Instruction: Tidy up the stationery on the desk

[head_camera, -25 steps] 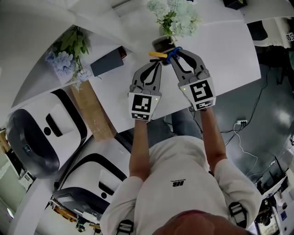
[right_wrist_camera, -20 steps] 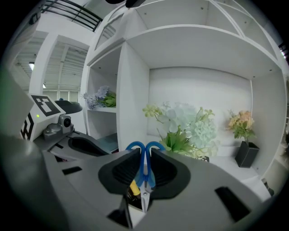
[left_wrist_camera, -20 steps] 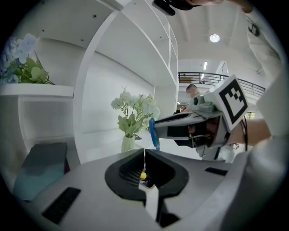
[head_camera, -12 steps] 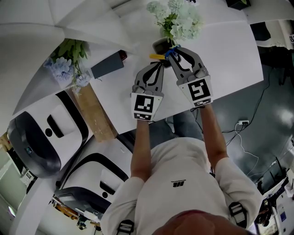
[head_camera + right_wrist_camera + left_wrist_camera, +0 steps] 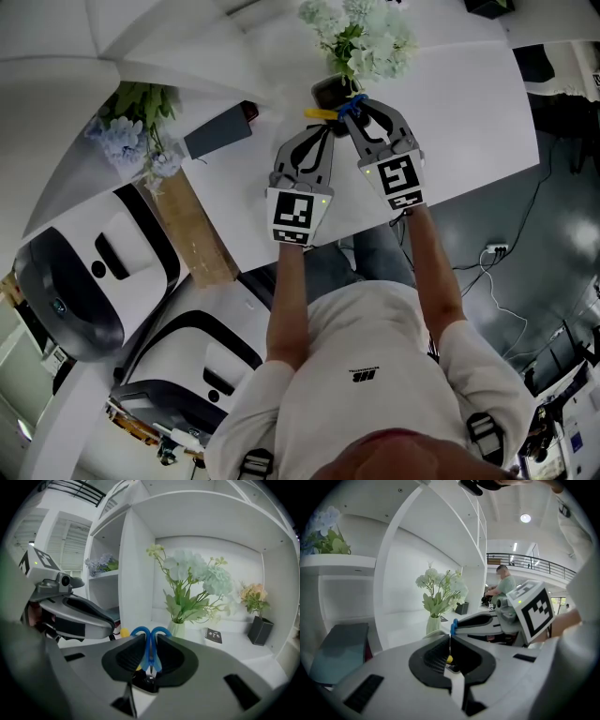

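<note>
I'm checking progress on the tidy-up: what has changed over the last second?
The right gripper, clamped on the blue scissors, eased down slightly toward the dark cup. Its jaws have just opened a little, with the scissors still between them. The left gripper, the yellow item and the flowers stayed put.

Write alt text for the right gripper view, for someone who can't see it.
The right gripper is closed on blue-handled scissors, the handle loops showing past its tips. Behind them a pale vase of white and green flowers stands in a white shelf alcove, and the left gripper shows at the left.
</note>
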Demonstrator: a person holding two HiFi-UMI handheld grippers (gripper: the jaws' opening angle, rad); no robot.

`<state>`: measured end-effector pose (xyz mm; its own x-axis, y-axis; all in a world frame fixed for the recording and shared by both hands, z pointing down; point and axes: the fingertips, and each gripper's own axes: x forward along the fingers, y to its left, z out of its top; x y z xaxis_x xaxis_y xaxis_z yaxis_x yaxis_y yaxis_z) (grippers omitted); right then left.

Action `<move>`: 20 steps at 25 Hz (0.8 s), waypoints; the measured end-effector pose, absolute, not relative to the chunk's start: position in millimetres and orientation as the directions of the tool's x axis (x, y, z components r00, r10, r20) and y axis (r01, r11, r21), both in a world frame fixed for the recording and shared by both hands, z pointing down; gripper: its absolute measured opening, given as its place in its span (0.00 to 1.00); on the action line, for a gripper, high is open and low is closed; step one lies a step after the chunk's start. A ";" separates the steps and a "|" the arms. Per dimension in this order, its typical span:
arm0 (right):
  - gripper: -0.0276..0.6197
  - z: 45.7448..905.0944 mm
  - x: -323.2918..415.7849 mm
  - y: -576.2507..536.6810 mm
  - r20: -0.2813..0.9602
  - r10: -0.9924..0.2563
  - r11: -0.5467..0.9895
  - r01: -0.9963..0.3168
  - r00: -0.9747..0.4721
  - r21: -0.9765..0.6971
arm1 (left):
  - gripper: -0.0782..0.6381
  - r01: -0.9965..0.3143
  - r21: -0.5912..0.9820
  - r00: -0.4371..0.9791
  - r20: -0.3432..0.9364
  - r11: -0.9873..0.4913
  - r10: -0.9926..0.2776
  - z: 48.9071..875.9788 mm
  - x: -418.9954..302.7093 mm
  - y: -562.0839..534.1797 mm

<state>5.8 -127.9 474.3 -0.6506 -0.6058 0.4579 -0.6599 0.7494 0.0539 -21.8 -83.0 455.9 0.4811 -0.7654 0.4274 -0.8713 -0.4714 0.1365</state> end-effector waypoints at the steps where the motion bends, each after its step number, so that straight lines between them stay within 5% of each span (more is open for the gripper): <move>1: 0.15 476.3 5.1 -127.1 0.466 -0.601 0.753 -0.656 -0.650 0.056 | 0.11 -0.871 0.135 0.481 0.427 -0.472 -0.766 455.5 -21.6 -82.8; 3: 0.25 479.7 4.2 -124.7 0.482 -0.591 0.759 -0.649 -0.647 0.058 | 0.11 -0.872 0.133 0.480 0.426 -0.472 -0.767 454.8 -22.0 -81.8; 20: 0.13 448.4 21.9 -87.4 0.455 -0.625 0.728 -0.683 -0.634 0.049 | 0.11 -0.868 0.106 0.484 0.391 -0.484 -0.783 430.4 -29.8 -66.3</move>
